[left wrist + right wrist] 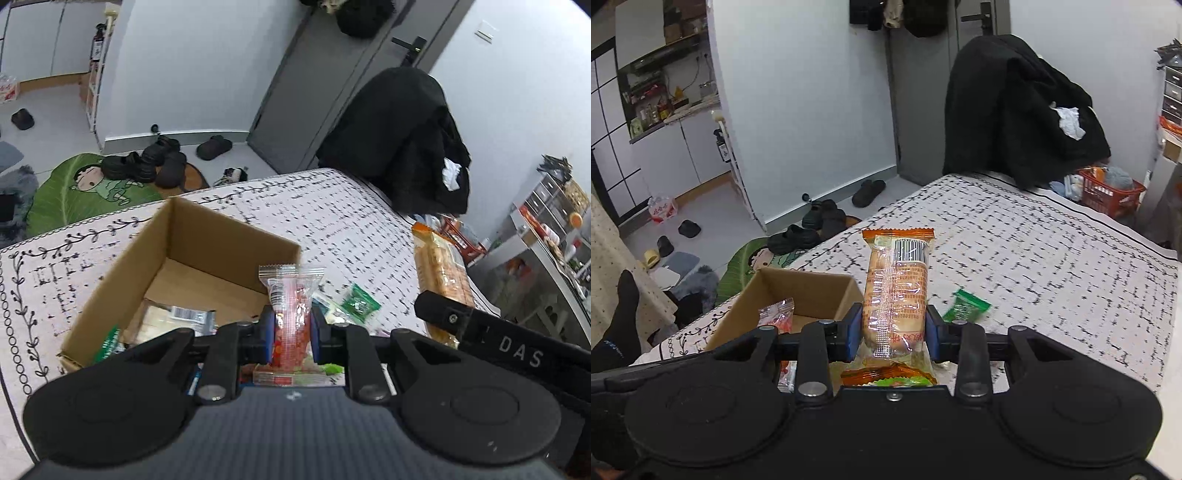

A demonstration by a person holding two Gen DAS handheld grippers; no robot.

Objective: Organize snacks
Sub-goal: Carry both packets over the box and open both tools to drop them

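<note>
My left gripper is shut on a red snack packet and holds it upright above the near right corner of an open cardboard box. The box holds a clear-wrapped packet and a green one. My right gripper is shut on an orange bread packet, just right of the box. The bread packet and the right gripper's body also show in the left wrist view. A small green snack packet lies on the patterned tablecloth; it also shows in the left wrist view.
A chair draped with black clothes stands at the table's far edge. An orange basket sits on the floor at far right. Shoes and a green mat lie on the floor beyond the table. Shelves stand at right.
</note>
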